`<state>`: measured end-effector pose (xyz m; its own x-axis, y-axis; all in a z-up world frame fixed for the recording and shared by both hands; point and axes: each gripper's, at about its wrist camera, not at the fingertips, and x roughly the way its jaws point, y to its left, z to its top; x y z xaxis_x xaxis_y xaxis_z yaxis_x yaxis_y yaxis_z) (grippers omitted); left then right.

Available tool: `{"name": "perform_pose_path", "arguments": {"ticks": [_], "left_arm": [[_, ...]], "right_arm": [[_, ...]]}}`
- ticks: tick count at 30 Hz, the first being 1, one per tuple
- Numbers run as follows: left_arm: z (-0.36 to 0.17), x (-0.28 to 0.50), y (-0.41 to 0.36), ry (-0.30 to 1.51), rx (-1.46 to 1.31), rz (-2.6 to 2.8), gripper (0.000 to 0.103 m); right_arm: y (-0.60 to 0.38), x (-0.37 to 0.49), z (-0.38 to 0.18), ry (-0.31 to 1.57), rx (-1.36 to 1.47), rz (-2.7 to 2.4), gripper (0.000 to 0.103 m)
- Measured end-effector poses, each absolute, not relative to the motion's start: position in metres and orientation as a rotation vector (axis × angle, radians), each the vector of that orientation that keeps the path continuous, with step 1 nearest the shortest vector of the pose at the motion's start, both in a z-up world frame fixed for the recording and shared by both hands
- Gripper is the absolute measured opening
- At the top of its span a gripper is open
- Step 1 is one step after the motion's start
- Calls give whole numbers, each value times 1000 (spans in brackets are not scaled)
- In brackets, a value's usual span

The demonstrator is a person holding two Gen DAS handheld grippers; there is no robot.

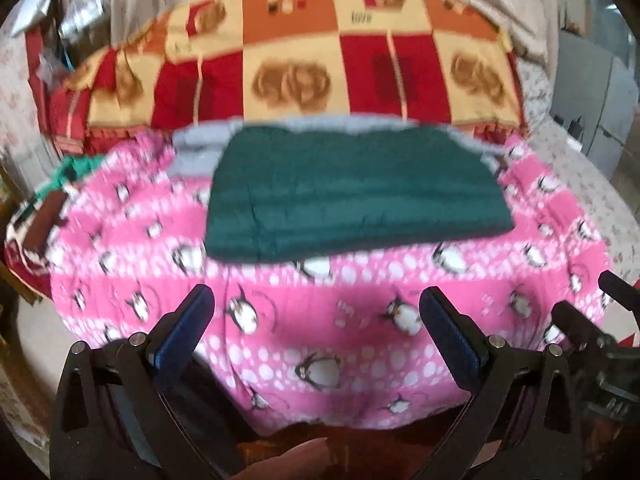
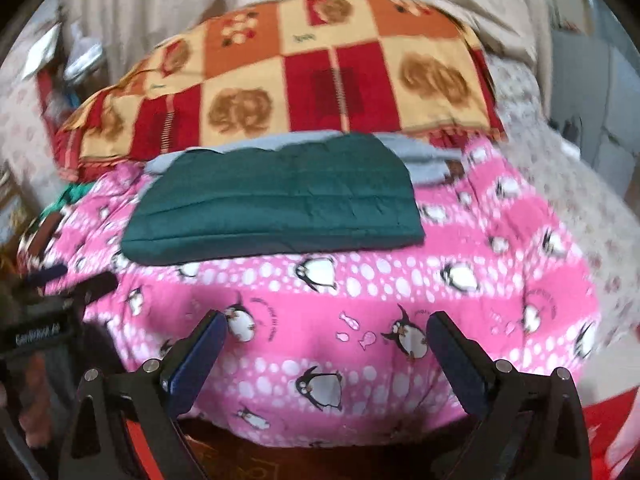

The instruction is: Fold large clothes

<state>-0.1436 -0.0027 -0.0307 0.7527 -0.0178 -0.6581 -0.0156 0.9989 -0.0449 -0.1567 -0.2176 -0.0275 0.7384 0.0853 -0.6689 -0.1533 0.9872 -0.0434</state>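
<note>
A dark green garment point(image 1: 352, 192) point(image 2: 276, 204) lies folded into a flat rectangle on a pink penguin-print blanket point(image 1: 312, 320) point(image 2: 360, 300). A grey cloth point(image 1: 192, 152) point(image 2: 424, 160) shows under its far edge. My left gripper point(image 1: 316, 300) is open above the blanket's near part, nothing between its fingers. My right gripper point(image 2: 328, 324) is also open, short of the green garment and empty. The left gripper shows at the left edge of the right wrist view point(image 2: 76, 280), and the right gripper at the right edge of the left wrist view point(image 1: 596, 304).
A red, orange and cream patterned quilt point(image 1: 304, 56) point(image 2: 304, 72) lies beyond the garment. Green and dark clothes point(image 1: 52, 192) are heaped at the left. A pale floral sheet point(image 1: 580, 172) covers the bed to the right. Grey cabinets point(image 1: 596, 92) stand at the far right.
</note>
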Motion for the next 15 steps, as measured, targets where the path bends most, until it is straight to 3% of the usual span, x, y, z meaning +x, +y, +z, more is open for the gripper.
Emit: {"name": "perform_pose_path", "arguments": {"ticks": [15], "left_arm": [[-3, -172, 11, 648, -93, 16, 103]], "right_arm": [[-201, -182, 16, 655, -181, 117, 100]]}}
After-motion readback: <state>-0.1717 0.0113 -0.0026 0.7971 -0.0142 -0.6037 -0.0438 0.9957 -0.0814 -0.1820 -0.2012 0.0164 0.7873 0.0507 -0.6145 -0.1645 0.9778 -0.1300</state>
